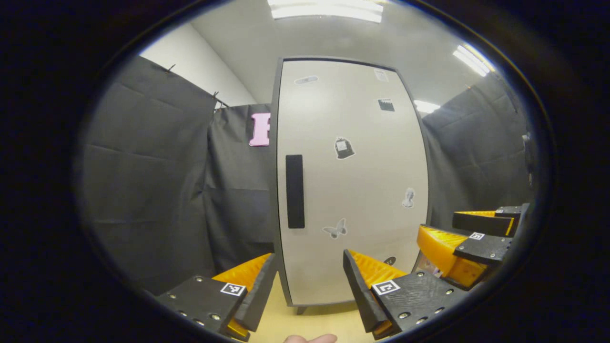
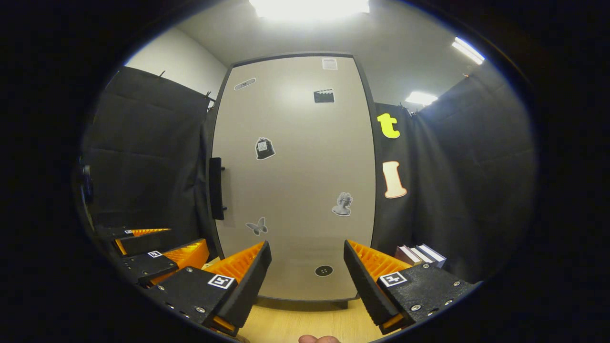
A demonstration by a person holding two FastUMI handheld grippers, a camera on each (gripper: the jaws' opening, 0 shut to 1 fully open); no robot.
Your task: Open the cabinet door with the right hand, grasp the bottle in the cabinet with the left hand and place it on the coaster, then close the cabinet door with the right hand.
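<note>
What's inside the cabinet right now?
Can't tell. The cabinet door is shut, so the inside is covered and no bottle shows. Visible on the door: stickers and a dark handle at its left edge. Both grippers hang open in front.
</note>
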